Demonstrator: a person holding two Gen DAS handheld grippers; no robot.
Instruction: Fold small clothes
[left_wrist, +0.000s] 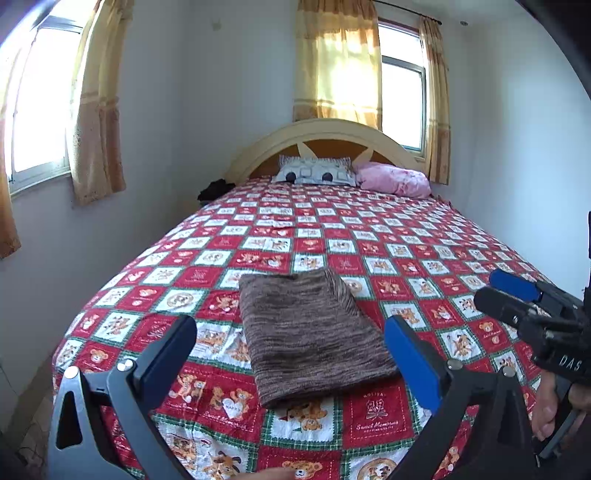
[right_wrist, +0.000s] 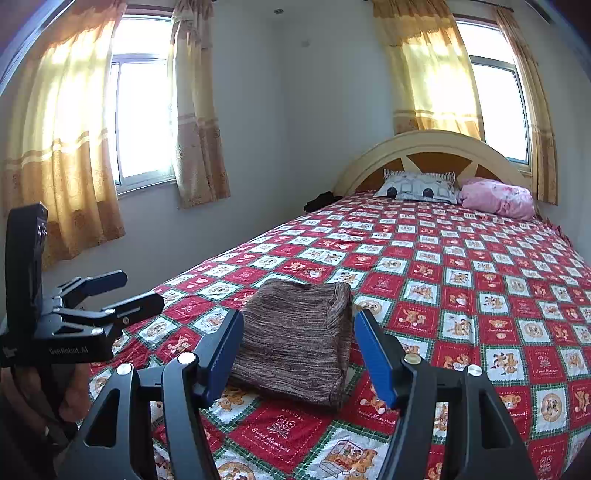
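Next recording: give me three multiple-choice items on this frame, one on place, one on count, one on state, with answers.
1. Where does the brown garment lie?
A. on the bedspread, near its foot
B. on the pillows
C. on the floor

2. How many pillows are at the headboard?
A. one
B. two
C. four

3. What are the right tongs doing?
A. clamping the garment
C. holding a pillow
B. open, holding nothing

Answers: 1 A, quilt squares surround it; 2 B, one patterned pillow and one pink pillow; 3 B, the pads stand apart, off the cloth.
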